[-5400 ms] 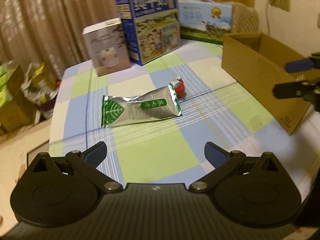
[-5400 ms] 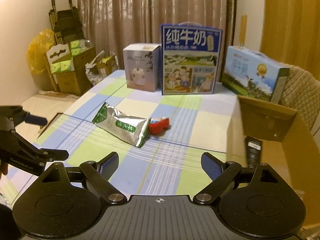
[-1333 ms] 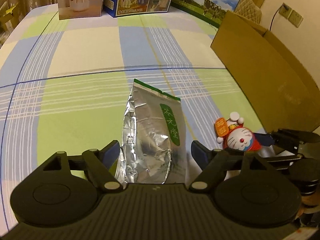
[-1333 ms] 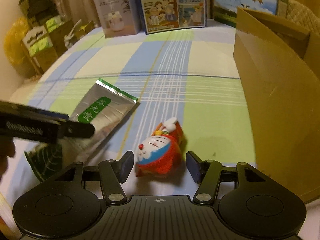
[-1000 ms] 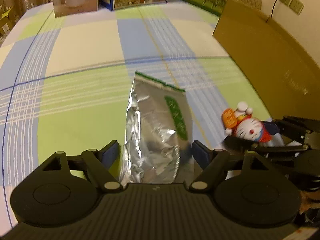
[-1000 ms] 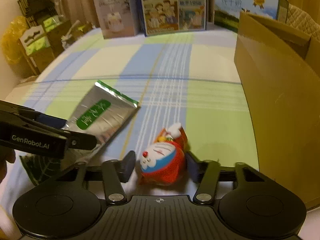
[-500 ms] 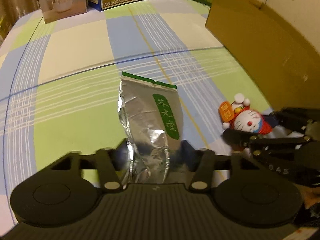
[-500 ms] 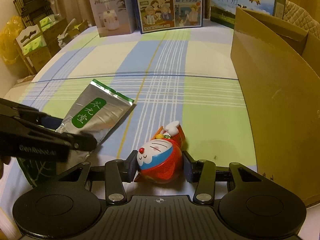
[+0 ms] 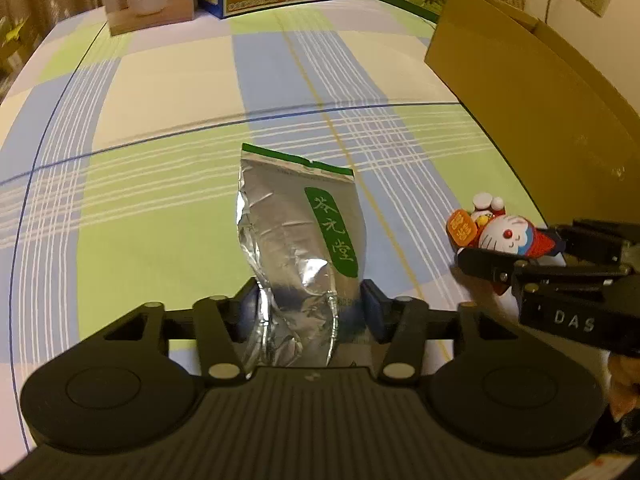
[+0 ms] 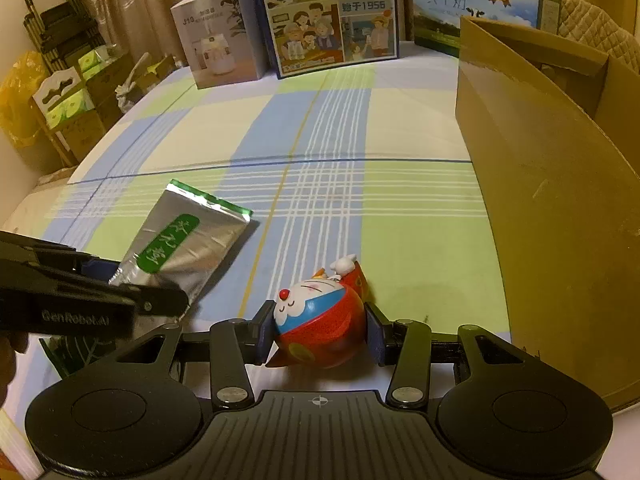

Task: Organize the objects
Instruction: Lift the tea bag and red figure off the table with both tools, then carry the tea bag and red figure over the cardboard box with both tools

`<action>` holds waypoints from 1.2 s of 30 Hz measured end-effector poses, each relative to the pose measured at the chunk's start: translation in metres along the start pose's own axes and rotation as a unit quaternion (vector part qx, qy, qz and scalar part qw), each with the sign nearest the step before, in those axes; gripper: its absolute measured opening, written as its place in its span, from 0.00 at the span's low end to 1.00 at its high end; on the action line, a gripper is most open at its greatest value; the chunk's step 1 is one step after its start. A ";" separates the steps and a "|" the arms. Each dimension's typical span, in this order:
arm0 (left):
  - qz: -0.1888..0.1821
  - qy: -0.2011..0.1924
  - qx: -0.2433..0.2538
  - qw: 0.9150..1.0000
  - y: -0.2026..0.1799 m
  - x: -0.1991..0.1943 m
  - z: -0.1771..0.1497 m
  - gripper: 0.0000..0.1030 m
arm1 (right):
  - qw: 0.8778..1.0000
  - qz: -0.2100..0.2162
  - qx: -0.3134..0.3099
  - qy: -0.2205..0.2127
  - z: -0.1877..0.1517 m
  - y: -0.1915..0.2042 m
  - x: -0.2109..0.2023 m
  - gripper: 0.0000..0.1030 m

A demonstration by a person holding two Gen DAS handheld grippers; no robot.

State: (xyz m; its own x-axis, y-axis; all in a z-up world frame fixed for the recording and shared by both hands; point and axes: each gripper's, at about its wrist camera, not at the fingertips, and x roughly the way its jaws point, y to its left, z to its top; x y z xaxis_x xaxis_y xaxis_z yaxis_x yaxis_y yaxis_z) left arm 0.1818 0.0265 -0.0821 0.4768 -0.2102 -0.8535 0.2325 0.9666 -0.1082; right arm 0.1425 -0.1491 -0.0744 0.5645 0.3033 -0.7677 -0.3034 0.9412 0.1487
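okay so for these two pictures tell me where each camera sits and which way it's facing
Left wrist: on the left claw, looking forward over the silver foil pouch it grips; right claw beside it.
Right wrist: on the right claw, looking forward over the gripped cat toy; left claw and a bit of hand show.
Shared: pouch, toy, checked cloth, cardboard box.

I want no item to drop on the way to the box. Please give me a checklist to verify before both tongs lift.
1. Left tongs shut on the foil pouch: ok.
2. Right tongs shut on the cat figure: ok.
3. Pouch held near its middle: not ok, only the near end is pinched.
4. Cardboard box open on top: ok.
5. Free room inside the box: cannot tell.
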 end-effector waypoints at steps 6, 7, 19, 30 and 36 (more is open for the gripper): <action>0.037 0.011 0.046 0.998 -0.009 0.008 -0.003 0.79 | 1.000 0.002 0.003 0.000 0.002 0.001 0.000 0.41; 0.039 0.010 0.048 0.998 -0.010 0.008 -0.004 0.79 | 1.000 0.002 0.003 0.000 0.002 0.000 0.000 0.41; 0.007 0.005 -0.015 1.000 -0.003 -0.009 -0.007 0.38 | 1.000 -0.007 -0.001 -0.015 0.002 0.001 -0.004 0.41; 0.007 -0.035 -0.073 0.997 -0.015 -0.062 -0.014 0.38 | 0.999 -0.005 -0.007 -0.049 -0.005 0.002 -0.057 0.41; -0.012 -0.063 -0.104 0.993 -0.041 -0.099 -0.022 0.38 | 0.997 -0.001 0.002 -0.073 -0.008 0.003 -0.100 0.41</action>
State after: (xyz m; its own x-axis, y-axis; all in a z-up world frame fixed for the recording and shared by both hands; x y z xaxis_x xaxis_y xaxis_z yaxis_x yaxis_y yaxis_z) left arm 0.1065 0.0107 -0.0043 0.5780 -0.2379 -0.7806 0.0718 0.9677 -0.2417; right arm 0.0788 -0.1783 -0.0024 0.6710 0.3203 -0.6687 -0.2997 0.9421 0.1505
